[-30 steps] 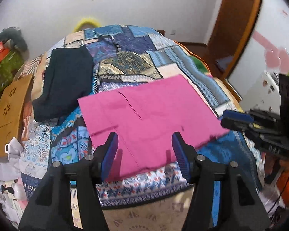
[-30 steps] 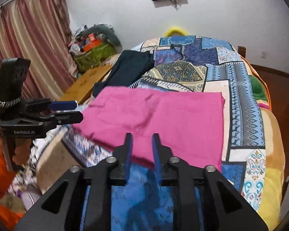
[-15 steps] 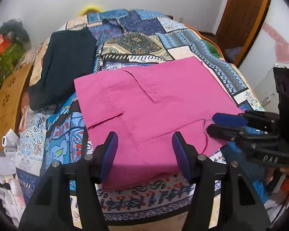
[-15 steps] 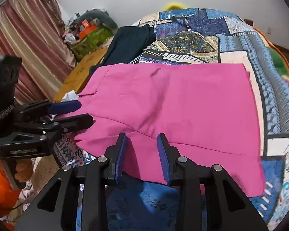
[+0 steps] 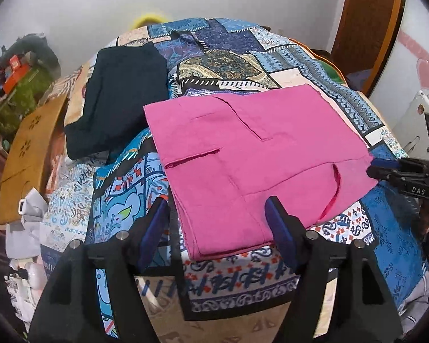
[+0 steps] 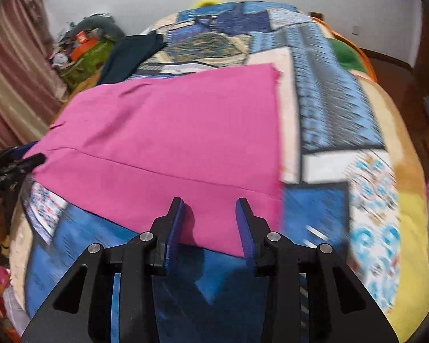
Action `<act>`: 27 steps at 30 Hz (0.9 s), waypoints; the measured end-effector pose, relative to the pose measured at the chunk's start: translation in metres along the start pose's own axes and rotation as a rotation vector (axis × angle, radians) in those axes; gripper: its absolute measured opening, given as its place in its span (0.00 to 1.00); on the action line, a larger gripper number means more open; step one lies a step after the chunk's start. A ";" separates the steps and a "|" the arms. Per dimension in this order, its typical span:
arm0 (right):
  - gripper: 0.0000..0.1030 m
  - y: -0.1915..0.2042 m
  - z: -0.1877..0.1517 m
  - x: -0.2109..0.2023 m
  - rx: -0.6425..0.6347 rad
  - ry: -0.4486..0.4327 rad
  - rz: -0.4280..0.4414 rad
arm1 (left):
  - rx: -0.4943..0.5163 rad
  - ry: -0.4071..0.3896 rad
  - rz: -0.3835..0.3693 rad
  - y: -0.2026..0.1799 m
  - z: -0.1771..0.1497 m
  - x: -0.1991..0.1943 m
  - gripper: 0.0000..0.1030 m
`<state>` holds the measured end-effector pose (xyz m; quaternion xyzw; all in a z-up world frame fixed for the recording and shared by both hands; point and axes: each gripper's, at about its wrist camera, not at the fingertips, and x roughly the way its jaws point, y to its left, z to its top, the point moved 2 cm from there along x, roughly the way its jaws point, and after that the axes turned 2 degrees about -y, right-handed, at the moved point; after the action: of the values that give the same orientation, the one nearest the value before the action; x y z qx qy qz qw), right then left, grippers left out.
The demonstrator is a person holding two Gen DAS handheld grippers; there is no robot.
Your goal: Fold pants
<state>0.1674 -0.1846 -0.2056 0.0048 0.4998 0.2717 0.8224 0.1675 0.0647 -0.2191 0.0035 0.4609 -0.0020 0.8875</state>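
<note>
1. On the patchwork bed, folded pink pants lie flat beside a dark garment.
2. Left gripper fingers spread wide, empty.
3. Right gripper fingers parted, empty, at the pants' near edge.

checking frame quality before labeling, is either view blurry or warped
Right wrist view: motion blur smears the patchwork bedspread, worst at right; the pink pants and right gripper stay fairly sharp. Left wrist view: sharp throughout, pants seams crisp. Both views: strong fisheye bulge, dark corners.
</note>
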 end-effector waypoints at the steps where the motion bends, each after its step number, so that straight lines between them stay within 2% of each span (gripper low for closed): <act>1: 0.31 -0.004 -0.003 -0.003 0.008 -0.002 -0.008 | -0.009 0.005 -0.009 0.004 0.000 0.000 0.70; 6: 0.30 -0.009 -0.011 -0.016 0.016 -0.007 -0.016 | -0.027 0.008 -0.035 0.010 0.001 -0.003 0.70; 11: 0.32 -0.004 -0.002 -0.023 -0.008 -0.008 -0.027 | -0.077 0.000 -0.046 0.021 0.012 -0.011 0.69; 16: 0.33 -0.004 0.026 -0.032 -0.018 -0.072 -0.021 | -0.139 -0.026 -0.012 0.046 0.035 -0.009 0.69; 20: 0.38 -0.004 0.051 -0.034 -0.038 -0.126 -0.026 | -0.182 -0.028 0.022 0.067 0.057 0.005 0.69; 27: 0.39 -0.021 0.094 -0.005 -0.057 -0.142 -0.064 | -0.205 0.003 0.028 0.081 0.088 0.045 0.69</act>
<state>0.2527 -0.1802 -0.1600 -0.0154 0.4322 0.2583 0.8638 0.2656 0.1453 -0.2052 -0.0811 0.4601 0.0577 0.8823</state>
